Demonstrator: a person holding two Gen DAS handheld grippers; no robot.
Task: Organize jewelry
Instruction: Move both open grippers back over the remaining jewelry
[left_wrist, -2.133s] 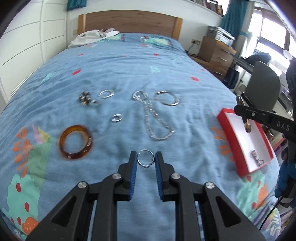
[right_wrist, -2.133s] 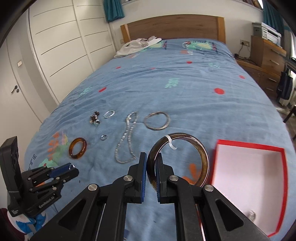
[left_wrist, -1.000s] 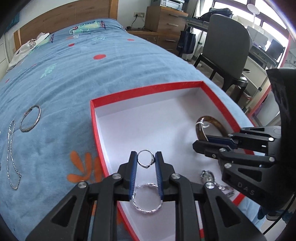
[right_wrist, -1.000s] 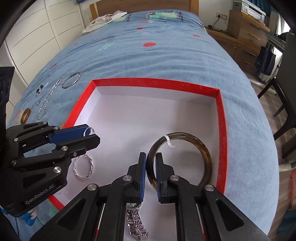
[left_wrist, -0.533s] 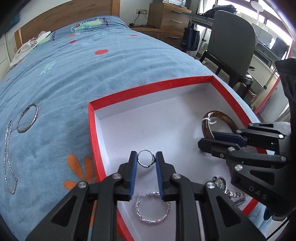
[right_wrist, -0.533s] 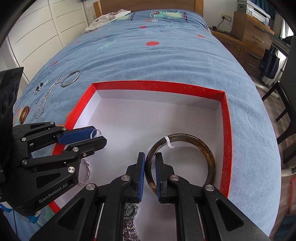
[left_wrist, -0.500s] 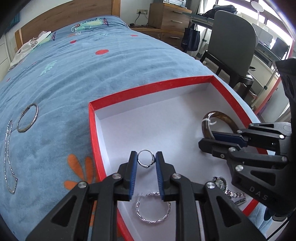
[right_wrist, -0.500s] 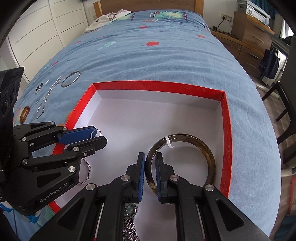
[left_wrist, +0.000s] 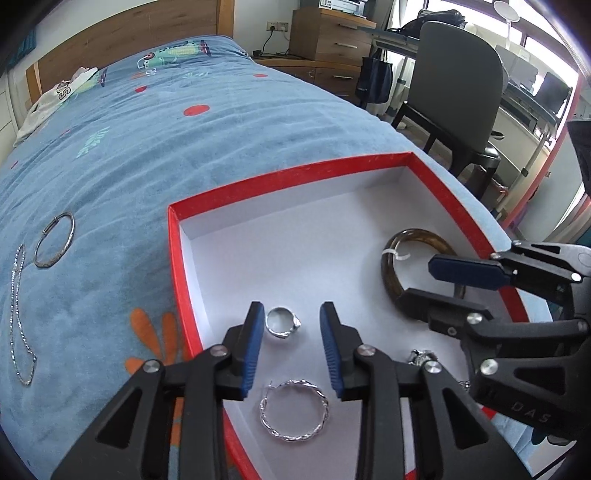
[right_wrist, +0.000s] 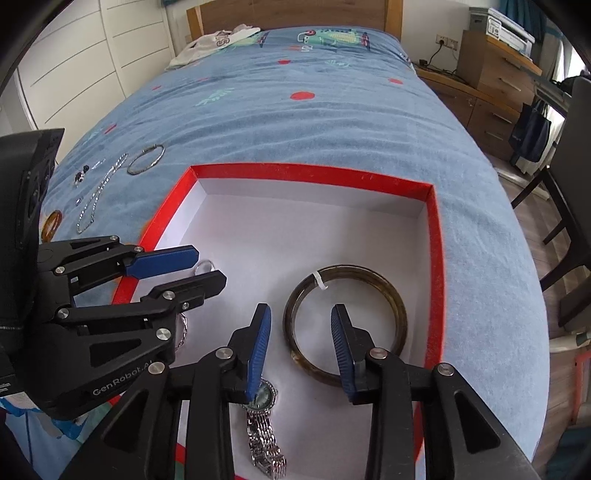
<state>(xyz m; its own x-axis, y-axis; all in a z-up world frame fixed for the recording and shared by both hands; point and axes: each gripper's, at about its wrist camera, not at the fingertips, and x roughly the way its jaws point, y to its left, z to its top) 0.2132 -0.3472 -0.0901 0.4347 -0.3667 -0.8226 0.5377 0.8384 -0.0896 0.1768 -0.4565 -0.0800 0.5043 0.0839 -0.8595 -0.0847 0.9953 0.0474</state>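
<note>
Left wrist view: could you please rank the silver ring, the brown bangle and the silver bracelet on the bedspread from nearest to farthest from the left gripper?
1. Silver ring, between the open left gripper fingers.
2. Brown bangle, right, in the red box.
3. Silver bracelet, far left.

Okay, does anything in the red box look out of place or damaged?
Nothing stands out. In the red box, the brown bangle, silver ring, twisted hoop and watch all lie flat and apart, none visibly damaged.

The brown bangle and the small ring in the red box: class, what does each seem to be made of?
Brown bangle: probably glass, resin or stone; glossy, translucent amber-brown with darker mottling. Small ring: silver-toned polished metal, judging by its bright reflections. Neither can be confirmed by sight.
</note>
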